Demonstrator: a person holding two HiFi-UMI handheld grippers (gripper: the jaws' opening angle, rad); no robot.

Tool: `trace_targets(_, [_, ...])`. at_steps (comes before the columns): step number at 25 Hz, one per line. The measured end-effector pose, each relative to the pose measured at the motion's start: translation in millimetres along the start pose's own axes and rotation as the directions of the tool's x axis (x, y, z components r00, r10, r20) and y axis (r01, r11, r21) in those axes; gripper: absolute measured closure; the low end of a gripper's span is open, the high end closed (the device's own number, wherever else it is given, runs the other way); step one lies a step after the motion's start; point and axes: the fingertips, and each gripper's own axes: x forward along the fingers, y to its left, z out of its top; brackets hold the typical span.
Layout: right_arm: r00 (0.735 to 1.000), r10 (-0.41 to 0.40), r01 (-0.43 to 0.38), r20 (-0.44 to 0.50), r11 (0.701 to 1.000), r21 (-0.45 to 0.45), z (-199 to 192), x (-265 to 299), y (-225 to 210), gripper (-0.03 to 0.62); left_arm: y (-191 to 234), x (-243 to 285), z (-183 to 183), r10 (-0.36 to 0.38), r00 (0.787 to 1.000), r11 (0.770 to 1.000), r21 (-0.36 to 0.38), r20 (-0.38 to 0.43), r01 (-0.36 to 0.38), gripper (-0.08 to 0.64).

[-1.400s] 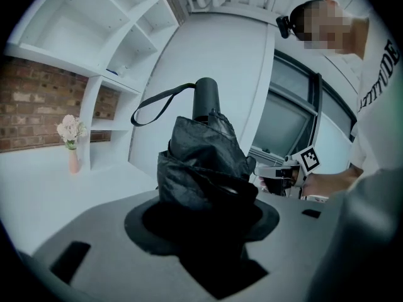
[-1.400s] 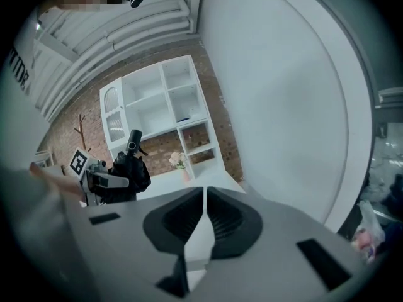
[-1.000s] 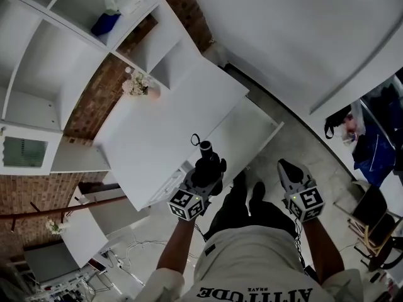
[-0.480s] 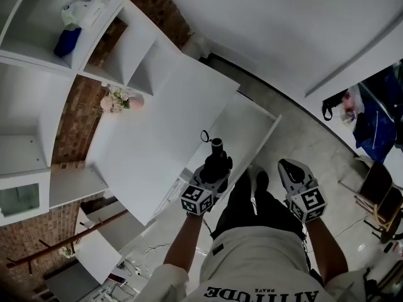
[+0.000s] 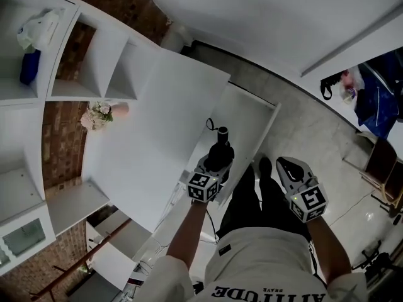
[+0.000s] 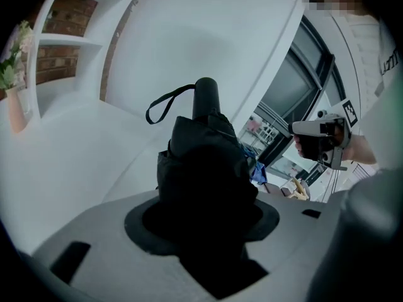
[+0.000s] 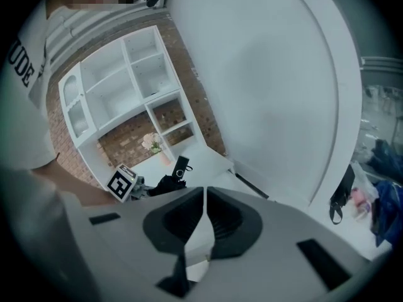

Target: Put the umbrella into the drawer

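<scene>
A black folded umbrella (image 5: 220, 154) with a stubby handle (image 5: 222, 133) and a wrist strap (image 5: 210, 124) is clamped in my left gripper (image 5: 215, 166), handle pointing away from me. It hangs over the near part of the open white drawer (image 5: 272, 126), which sticks out from the white cabinet (image 5: 157, 143). In the left gripper view the umbrella (image 6: 204, 162) fills the space between the jaws of the left gripper (image 6: 204, 222). My right gripper (image 5: 285, 164) is held off to the right above the floor, jaws together with nothing in them; its shut jaws (image 7: 205, 214) show in its own view.
A vase of flowers (image 5: 101, 113) stands on the cabinet top by the brick wall. White shelves (image 5: 75, 49) hold a blue and white bundle (image 5: 30, 39). My legs (image 5: 252, 197) stand beside the drawer. Bags (image 5: 371, 90) and a chair (image 5: 381, 168) are at the right.
The left gripper has sunk with the umbrella toward the open drawer and tipped further downward. The right gripper has dropped a little. The head view has swung so the drawer sits more central.
</scene>
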Motion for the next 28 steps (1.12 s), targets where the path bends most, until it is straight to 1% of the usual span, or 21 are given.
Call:
trace_targets(4, [1.000,-0.018,0.018,0.000,0.998,0.054,-10,9,-1,0.557,12,26,-21,-0.014,0.998,1.000,-0.017,-0.059,0.013,0.325])
trace_targets(8, [1.000,-0.024,0.025,-0.018,0.997,0.066,-19,18,-2,0.557,22,51,-45,-0.026,0.992,0.999,-0.031,-0.121,0.022,0.325])
trace_targets(15, [0.997,-0.053,0.058,-0.054,0.993,0.100,-39,24,-7,0.557,45,81,-87,-0.010,0.977,0.998,-0.060,-0.214,-0.003,0.325])
trace_targets(22, [0.994,-0.073,0.083,-0.078,0.988,0.133,-56,29,-8,0.557,62,99,-111,0.026,0.965,0.997,-0.066,-0.262,-0.045,0.325])
trace_targets(28, [0.992,-0.084,0.098,-0.099,0.985,0.144,-71,40,-13,0.557,69,114,-117,0.038,0.959,0.996,-0.067,-0.280,-0.059,0.324])
